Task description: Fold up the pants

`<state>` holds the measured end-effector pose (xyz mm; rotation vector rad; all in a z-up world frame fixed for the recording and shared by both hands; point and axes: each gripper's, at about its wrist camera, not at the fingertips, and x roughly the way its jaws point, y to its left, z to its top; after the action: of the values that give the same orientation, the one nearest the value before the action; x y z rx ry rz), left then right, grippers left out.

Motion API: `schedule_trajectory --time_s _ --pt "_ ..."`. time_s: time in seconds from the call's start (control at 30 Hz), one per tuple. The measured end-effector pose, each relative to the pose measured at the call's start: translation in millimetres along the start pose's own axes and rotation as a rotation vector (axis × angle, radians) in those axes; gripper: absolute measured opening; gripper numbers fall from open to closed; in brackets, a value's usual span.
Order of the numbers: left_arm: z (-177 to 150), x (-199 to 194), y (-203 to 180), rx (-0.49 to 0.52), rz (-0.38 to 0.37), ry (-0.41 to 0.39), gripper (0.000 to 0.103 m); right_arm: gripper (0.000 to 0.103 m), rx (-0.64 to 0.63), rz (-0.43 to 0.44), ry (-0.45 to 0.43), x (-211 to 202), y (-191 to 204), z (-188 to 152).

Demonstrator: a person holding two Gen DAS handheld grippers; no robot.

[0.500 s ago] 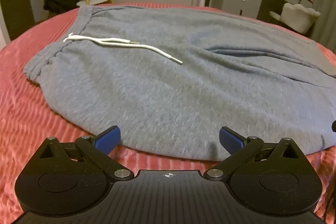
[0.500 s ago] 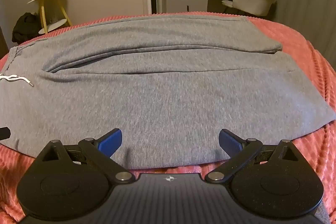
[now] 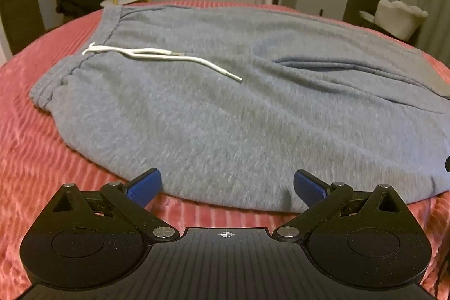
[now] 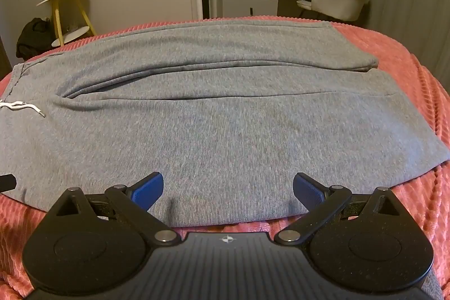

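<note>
Pants (image 3: 253,117) flat on bed (image 3: 33,153). My left gripper (image 3: 227,184) and right gripper (image 4: 228,187) gape wide, empty, at near edge. Soft, floppy fleece; I'd pinch near hem.

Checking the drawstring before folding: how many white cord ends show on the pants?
2. One cord end lies farthest along the pants; the shorter cord end lies behind it, nearer the waistband.

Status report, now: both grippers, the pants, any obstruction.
Left gripper open, right gripper open, both empty at the near edge. Grey pants flat on the pink bedspread, unfolded. White drawstring loose on top; nothing else in the way.
</note>
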<state>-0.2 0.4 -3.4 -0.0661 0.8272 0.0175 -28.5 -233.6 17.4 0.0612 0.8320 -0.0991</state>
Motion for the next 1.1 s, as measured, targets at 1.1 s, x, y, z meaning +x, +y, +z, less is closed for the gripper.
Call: schedule_trajectory --time_s 1.1 --pt "0.9 0.9 2.9 -0.024 0.013 0.015 0.103 0.099 0.021 0.006 -0.009 -2.6 -0.6 1.2"
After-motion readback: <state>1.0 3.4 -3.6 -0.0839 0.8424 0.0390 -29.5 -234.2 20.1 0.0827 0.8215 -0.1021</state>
